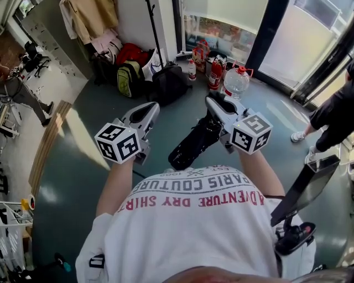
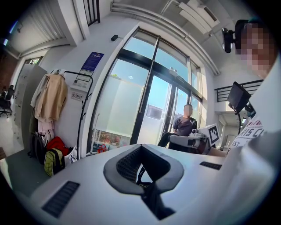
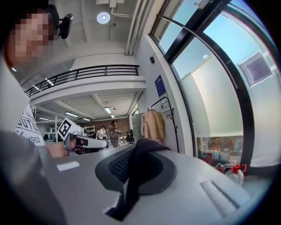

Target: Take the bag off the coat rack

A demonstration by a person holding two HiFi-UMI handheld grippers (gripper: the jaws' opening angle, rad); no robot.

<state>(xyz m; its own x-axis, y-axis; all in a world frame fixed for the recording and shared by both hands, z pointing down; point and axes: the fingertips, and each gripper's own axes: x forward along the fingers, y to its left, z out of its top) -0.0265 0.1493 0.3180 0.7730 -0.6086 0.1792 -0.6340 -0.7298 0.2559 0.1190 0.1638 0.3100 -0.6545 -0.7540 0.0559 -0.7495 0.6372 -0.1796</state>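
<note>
A black bag (image 1: 193,145) hangs in front of me from my right gripper (image 1: 213,102), which is shut on its strap. In the right gripper view the black strap (image 3: 136,176) lies across the closed jaws. My left gripper (image 1: 149,108) is held level beside the bag, on its left, with its jaws together and nothing clearly in them. The black coat rack (image 1: 155,33) stands by the far wall, a couple of steps away, with a beige coat (image 1: 91,16) hanging next to it. The same coat rack (image 2: 85,101) and coat (image 2: 50,96) show in the left gripper view.
Under the rack lie a green backpack (image 1: 128,78), a black backpack (image 1: 168,83) and a red bag (image 1: 131,53). A large water bottle (image 1: 236,82) and red canisters (image 1: 215,72) stand by the window. A person (image 1: 332,119) stands at the right.
</note>
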